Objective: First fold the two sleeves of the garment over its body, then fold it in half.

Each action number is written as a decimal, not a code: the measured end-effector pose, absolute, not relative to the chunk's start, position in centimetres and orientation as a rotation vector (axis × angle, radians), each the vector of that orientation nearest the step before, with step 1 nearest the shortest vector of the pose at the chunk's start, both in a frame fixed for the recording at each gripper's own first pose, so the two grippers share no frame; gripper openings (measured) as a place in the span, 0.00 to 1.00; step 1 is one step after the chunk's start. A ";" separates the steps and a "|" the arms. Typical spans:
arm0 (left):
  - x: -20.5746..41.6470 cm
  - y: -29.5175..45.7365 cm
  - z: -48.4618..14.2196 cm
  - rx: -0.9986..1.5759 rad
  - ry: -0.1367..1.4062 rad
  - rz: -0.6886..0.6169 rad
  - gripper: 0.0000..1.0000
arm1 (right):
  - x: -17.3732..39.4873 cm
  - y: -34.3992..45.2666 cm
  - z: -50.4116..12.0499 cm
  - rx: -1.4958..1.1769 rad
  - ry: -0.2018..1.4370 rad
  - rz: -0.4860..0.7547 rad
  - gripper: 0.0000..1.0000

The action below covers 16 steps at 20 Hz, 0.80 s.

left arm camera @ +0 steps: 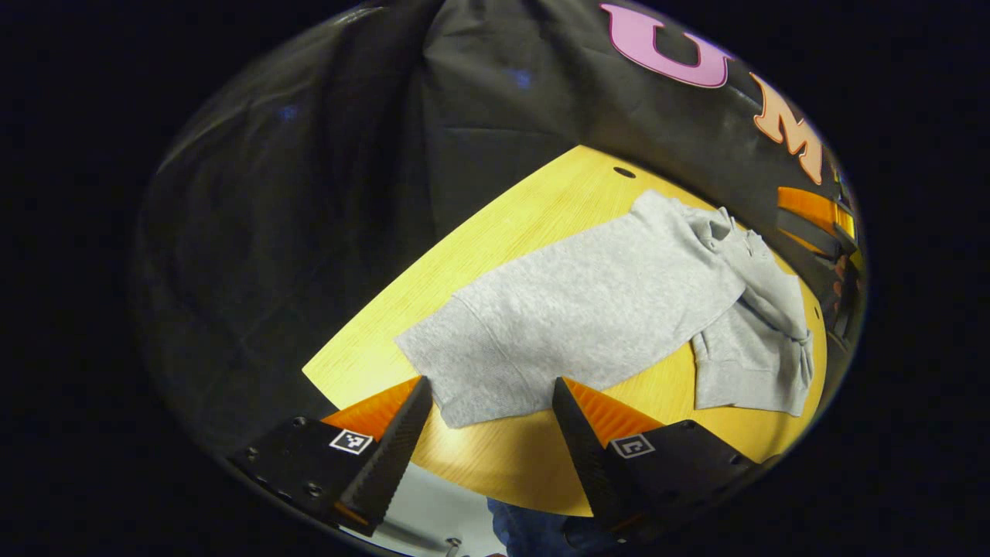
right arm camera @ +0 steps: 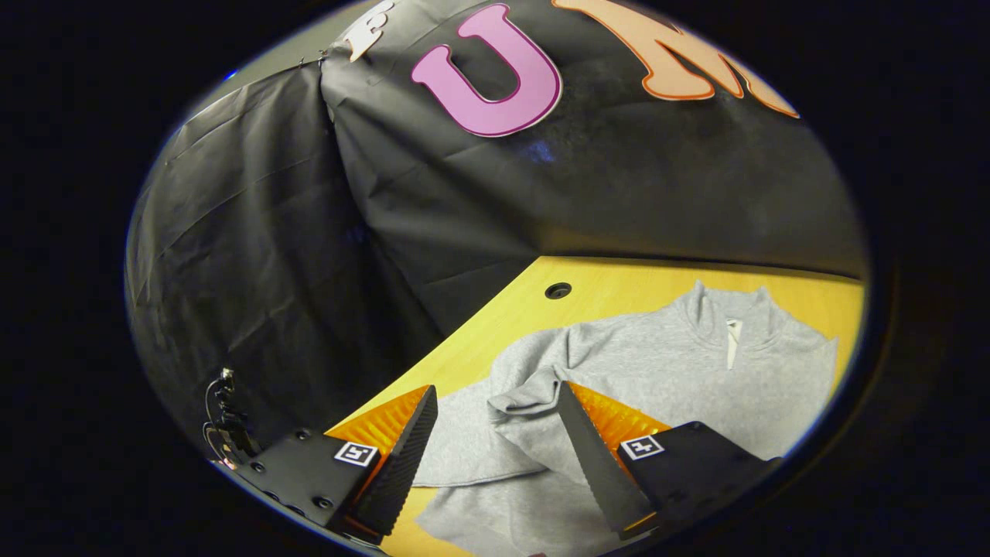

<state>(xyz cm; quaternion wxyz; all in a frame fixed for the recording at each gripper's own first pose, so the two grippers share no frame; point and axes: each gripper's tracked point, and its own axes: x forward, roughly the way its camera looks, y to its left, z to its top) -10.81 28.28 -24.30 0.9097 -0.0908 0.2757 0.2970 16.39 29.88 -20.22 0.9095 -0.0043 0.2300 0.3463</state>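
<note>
Booth wall [right arm camera: 255, 232]: black cloth, creased and hanging in folds, closes in the space behind and beside the table in both of my views.
Table [left arm camera: 534, 209]: a yellow wood-grain top with a curved edge; in my right gripper view a small dark round hole [right arm camera: 558, 291] sits near its far edge, just beyond the garment.
Garment [left arm camera: 588, 309]: a light grey sweatshirt lies flat on the table, taking up most of the top. In my right gripper view its collar [right arm camera: 727, 309] points toward the far edge of the table.
Sleeves: in my left gripper view one sleeve [left arm camera: 762, 302] is bunched and crumpled across the garment's far side. In my right gripper view a sleeve [right arm camera: 534, 391] lies folded in over the body, its cuff rumpled.
My left gripper [left arm camera: 495, 410]: jaws spread wide and holding nothing, hovering at the near edge of the table, with a corner of the grey fabric showing between the fingers.
My right gripper [right arm camera: 499, 422]: jaws also spread wide and empty, poised above the folded-in sleeve, the fabric visible in the gap.
Containers: I see none on the table.
Below the table edge: a patch of blue cloth [left arm camera: 534, 530], too cut off to identify.
</note>
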 end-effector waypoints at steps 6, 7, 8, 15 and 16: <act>-10.7 28.2 -24.6 -0.126 0.576 0.614 0.91 | 15.4 22.3 -16.7 -0.094 0.383 0.594 0.98; -10.6 28.3 -24.5 -0.123 0.570 0.612 0.90 | 15.1 20.8 -16.0 -0.107 0.365 0.567 0.98; -10.9 28.3 -24.3 -0.119 0.565 0.608 0.87 | 14.6 19.4 -15.4 -0.116 0.347 0.542 0.98; -8.4 27.0 -24.6 -0.104 0.572 0.529 0.36 | 10.6 9.9 -13.3 -0.132 0.303 0.352 0.98; -8.3 26.9 -24.6 -0.099 0.579 0.535 0.15 | 10.0 8.8 -13.2 -0.136 0.298 0.326 0.98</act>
